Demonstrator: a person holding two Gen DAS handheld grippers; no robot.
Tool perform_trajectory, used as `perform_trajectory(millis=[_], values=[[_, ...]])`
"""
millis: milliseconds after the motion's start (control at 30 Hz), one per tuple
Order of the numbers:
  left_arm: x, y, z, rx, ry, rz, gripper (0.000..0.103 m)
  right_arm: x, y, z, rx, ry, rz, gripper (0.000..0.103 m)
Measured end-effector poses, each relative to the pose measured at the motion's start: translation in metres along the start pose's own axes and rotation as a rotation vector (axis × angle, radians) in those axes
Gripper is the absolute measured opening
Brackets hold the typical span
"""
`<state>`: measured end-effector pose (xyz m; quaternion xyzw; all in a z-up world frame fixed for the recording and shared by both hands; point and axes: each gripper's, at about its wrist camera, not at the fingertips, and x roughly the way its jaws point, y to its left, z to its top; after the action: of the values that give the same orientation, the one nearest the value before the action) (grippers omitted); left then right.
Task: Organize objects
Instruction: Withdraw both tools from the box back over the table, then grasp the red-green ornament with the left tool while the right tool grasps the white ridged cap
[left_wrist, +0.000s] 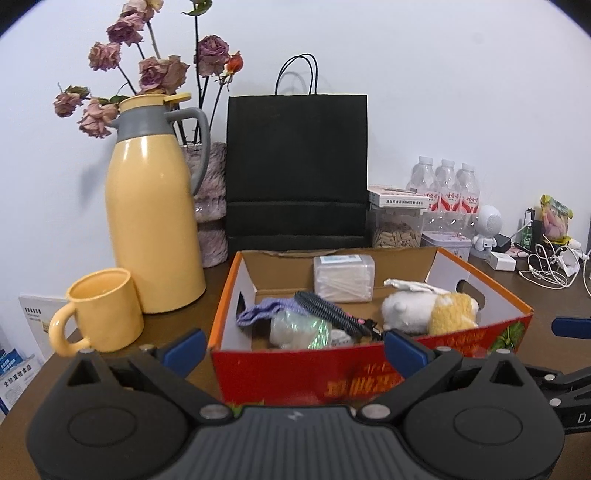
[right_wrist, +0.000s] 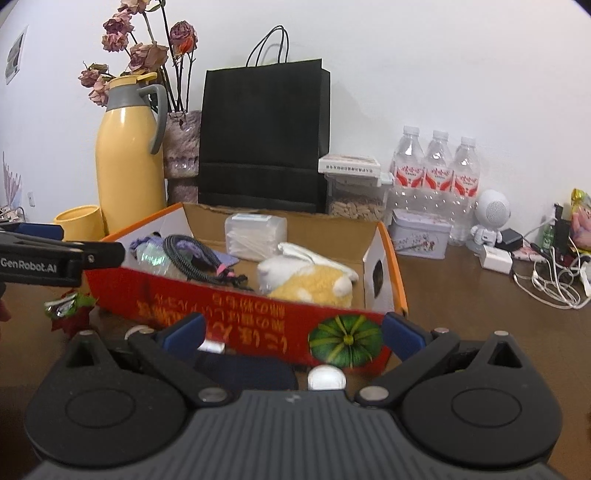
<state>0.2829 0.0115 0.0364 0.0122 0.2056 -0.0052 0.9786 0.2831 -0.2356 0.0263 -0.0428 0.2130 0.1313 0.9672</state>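
Left wrist view: an open red-and-orange cardboard box (left_wrist: 369, 369) is seen on a brown desk (left_wrist: 173, 328), and every place below is given relative to that box. The left hand-held gripper (left_wrist: 293, 349) is held just in front of the box's near wall, its blue-padded fingers (left_wrist: 186, 349) spread wide with nothing between them. Inside the box are gathered a clear plastic case of cotton swabs (left_wrist: 343, 277) at the back, a white and yellow plush toy (left_wrist: 428, 308) at the right, and a black braided cable (left_wrist: 332, 314), a purple cloth (left_wrist: 264, 310) and a shiny wrapped packet (left_wrist: 299, 330) at the left. To the left of the box a yellow mug (left_wrist: 105, 310) and a tall yellow thermal jug (left_wrist: 151, 221) are placed. Behind it a black paper bag (left_wrist: 297, 170) is stood upright, with a vase of dried roses (left_wrist: 212, 206) behind the jug. Behind and to the right, three water bottles (left_wrist: 447, 192) and a small white robot figure (left_wrist: 487, 229) are seen.

Right wrist view: the right hand-held gripper (right_wrist: 291, 338) is also spread wide and empty, in front of the box's near right corner, where a green pumpkin picture (right_wrist: 345, 341) is printed. A crumpled red wrapper (right_wrist: 70, 310) is seen on the desk at the box's near left corner.
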Motion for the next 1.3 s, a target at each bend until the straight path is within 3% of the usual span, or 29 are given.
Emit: perform_trajectory(millis=[633, 900, 1300], values=[[-0.039, 0.048, -0.053, 0.017, 0.152, 0.038, 0.103, -0.042, -0.017, -0.054, 0.026, 0.128, -0.029, 0.103], [-0.031, 0.06, -0.058, -0.008, 0.217, 0.055, 0.103, -0.038, -0.019, -0.06, 0.039, 0.163, -0.039, 0.103], [0.002, 0.055, -0.047, 0.037, 0.247, 0.073, 0.103, -0.019, -0.019, -0.054, 0.039, 0.186, -0.049, 0.1]])
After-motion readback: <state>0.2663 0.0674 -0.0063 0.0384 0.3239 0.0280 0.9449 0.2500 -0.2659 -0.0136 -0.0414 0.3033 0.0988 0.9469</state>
